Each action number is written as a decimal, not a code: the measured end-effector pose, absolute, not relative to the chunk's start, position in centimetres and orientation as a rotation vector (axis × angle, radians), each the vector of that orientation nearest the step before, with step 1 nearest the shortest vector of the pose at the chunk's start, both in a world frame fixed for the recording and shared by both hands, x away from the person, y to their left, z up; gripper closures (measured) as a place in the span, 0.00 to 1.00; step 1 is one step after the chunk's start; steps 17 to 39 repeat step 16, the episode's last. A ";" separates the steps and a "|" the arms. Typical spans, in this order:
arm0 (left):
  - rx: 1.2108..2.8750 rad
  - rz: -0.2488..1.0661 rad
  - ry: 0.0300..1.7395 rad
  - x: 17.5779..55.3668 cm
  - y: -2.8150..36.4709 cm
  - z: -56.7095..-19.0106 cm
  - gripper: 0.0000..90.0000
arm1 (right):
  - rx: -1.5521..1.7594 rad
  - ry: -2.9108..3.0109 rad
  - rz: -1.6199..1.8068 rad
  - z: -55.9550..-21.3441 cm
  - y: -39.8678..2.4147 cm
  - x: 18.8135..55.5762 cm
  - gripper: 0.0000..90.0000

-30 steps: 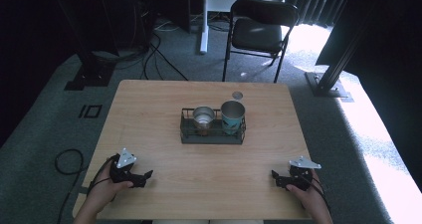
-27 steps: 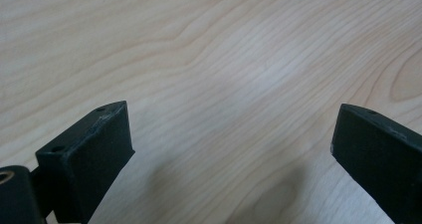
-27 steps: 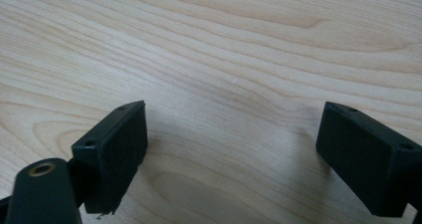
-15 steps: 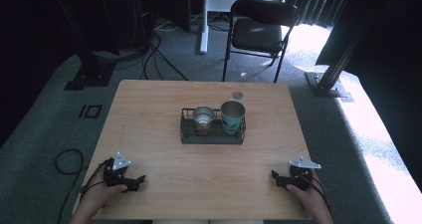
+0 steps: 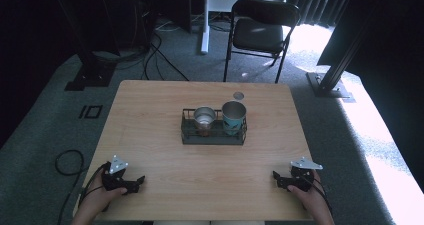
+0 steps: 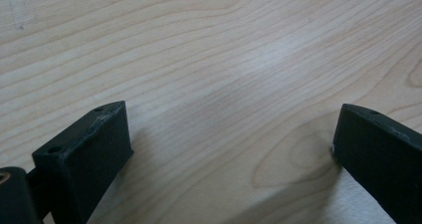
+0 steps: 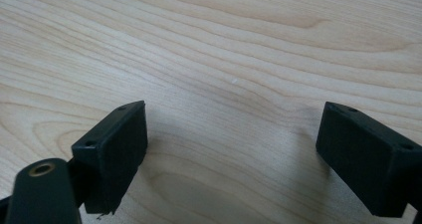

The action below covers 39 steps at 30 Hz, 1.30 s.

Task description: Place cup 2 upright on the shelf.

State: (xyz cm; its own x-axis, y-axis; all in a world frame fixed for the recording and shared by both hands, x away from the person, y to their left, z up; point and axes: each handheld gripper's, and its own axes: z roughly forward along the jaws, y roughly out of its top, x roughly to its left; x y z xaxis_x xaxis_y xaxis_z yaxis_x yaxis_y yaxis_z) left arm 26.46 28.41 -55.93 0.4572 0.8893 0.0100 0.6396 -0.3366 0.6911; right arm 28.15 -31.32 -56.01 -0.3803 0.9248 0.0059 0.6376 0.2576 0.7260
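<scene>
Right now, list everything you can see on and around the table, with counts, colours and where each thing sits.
table: one, light wood, centre of the room
rack: one, dark wire, middle of the table
cups: two in the rack, silver on its left, teal on its right
round hole: one, grey, far edge of the table
chair: one, black, beyond the table
cables: black, on the grey carpet
left tongs: open, near left corner
right tongs: open, near right corner

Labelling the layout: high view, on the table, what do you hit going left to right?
Left hand-held gripper → wire rack → steel cup → teal cup → right hand-held gripper.
</scene>
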 end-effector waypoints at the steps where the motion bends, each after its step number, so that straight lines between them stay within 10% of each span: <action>1: 2.082 0.528 1.286 26.4 28.3 -55.9 0.03 | 1.418 2.111 0.913 -56.0 -31.3 28.2 0.14; 39: 2.039 0.557 1.367 26.3 27.6 -56.0 0.03 | 1.418 2.111 0.913 -56.0 -31.3 28.2 0.14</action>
